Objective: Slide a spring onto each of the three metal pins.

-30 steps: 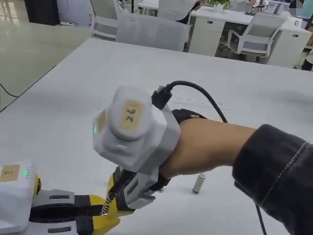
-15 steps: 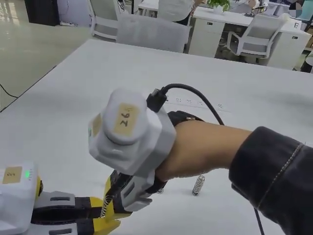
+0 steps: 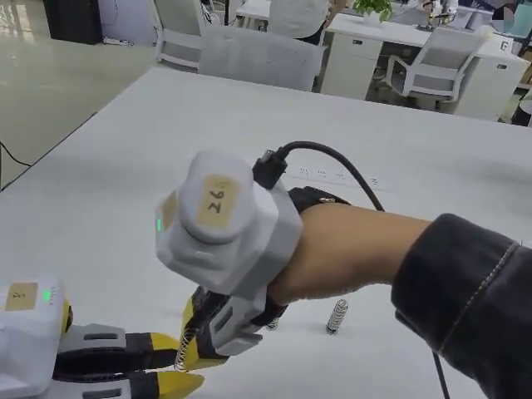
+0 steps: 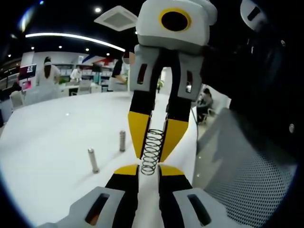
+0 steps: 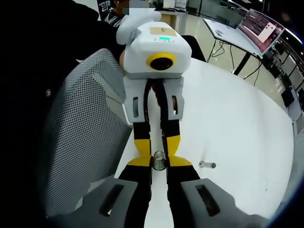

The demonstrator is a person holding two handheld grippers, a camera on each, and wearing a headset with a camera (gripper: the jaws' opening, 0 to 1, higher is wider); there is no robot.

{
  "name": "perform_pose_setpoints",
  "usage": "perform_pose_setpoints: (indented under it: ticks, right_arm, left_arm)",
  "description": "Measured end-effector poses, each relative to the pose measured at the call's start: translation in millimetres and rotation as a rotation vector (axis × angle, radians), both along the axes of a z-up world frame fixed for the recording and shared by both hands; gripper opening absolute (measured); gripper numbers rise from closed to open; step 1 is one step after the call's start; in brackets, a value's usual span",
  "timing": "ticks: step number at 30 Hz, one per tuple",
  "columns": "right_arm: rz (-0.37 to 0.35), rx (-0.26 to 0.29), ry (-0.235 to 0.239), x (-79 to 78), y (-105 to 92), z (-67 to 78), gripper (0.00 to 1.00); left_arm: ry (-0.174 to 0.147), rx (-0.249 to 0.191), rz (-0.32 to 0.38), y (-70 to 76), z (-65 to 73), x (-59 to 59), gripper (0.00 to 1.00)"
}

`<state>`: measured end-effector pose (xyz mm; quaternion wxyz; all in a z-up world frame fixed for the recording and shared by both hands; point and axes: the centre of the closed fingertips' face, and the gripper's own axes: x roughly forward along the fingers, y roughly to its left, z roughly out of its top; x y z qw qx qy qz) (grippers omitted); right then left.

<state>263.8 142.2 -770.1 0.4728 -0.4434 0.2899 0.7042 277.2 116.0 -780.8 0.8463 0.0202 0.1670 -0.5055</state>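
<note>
My right gripper (image 3: 193, 353) points down and to the left, shut on a small steel spring (image 3: 184, 349) that runs along its yellow fingers. In the left gripper view the spring (image 4: 153, 145) hangs between the right gripper's (image 4: 152, 159) fingers. Its lower end sits at the tips of my left gripper (image 4: 148, 172), whose jaws stand slightly apart. The right gripper view shows the spring (image 5: 159, 160) end-on between my right gripper (image 5: 159, 167) and left gripper (image 5: 158, 151). Two bare metal pins (image 4: 92, 160) (image 4: 122, 141) stand on the white table. Another spring (image 3: 337, 316) stands upright on the table under my forearm.
A black cable (image 3: 332, 158) arcs from the right gripper across the white table (image 3: 125, 166). Sockets (image 3: 337, 174) are set into the tabletop. Office chairs (image 3: 258, 54) and desks stand beyond the far edge. A grey mesh chair back (image 5: 80, 142) is close beside the grippers. One pin (image 5: 207, 165) shows on the table.
The left gripper's jaws look a little further apart than before. The right gripper and the spring stay in about the same place; the head camera shifted slightly.
</note>
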Motion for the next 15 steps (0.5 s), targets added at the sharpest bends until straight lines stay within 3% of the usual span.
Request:
perform_pose_setpoints:
  ticks: [15]
  right_arm:
    - [-0.052, 0.005, -0.020, 21.5, -5.8, 7.8, 0.08]
  left_arm:
    - [-0.015, 0.006, 0.075, 13.0, 0.7, 8.6, 0.24]
